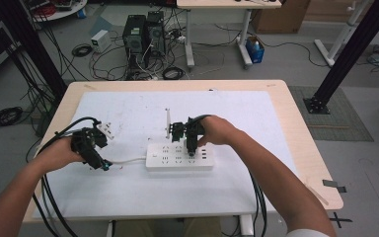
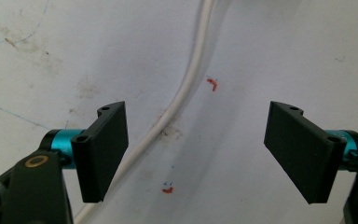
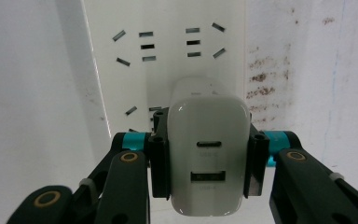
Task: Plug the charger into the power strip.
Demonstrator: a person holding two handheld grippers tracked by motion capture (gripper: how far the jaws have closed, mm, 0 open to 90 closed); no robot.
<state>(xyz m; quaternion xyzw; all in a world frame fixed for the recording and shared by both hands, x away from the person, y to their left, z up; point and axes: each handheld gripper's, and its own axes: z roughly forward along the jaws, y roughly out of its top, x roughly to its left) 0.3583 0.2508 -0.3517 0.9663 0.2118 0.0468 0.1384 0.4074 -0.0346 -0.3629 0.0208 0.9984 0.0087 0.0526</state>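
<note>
Charger (image 3: 208,154): white USB block, gripped flat-side by right gripper (image 3: 208,161), jaws clamped on both flanks, over power strip (image 1: 177,157) on worktop (image 1: 128,187). Left gripper (image 2: 196,154): jaws wide, empty, astride strip's white cord (image 2: 186,88). Judged light, rigid, glossy-slippery; best held mid-body on flat sides, square to sockets.

Power strip (image 1: 179,158) occupies table (image 1: 276,106) centre; its white cord (image 1: 128,160) runs left, lying between the left gripper's (image 1: 104,165) spread jaws. White sheet bare right of strip and along near edge: passable.
</note>
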